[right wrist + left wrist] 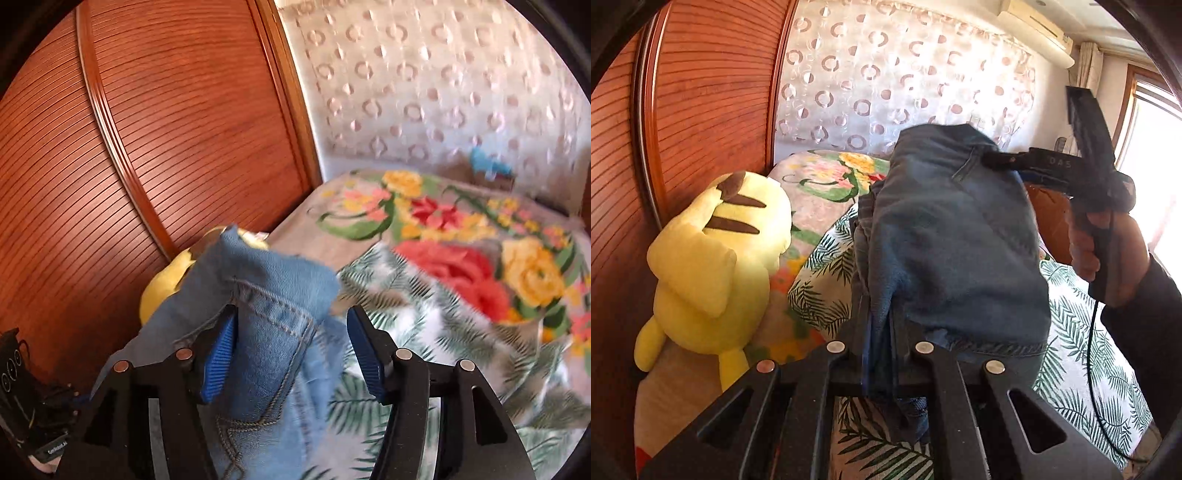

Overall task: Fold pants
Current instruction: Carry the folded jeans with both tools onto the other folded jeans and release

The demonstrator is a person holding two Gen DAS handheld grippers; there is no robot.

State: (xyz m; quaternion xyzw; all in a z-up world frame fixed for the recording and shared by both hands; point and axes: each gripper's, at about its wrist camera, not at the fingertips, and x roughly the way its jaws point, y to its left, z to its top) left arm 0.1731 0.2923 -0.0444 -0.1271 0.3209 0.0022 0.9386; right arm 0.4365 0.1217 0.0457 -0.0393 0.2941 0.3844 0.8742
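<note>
Pants (pixel 945 236): blue denim, bunched and folded over, held up above the bed (pixel 1082 332) with its palm-leaf sheet. Left gripper (pixel 882 354): jaws drawn narrow, several layers of denim clamped between them. Right gripper (pixel 291 343): jaws spread wide, blue pads (pixel 221 354) exposed; a seamed denim edge is draped over the left pad, not pinched. Yellow plush toy (pixel 713 258): laid beside the wooden wardrobe (pixel 701 92). Floral blanket (pixel 461 229): spread at the far end of the bed.

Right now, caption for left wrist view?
Left gripper clamps bunched jeans over the bed; right gripper meets their far end.
</note>
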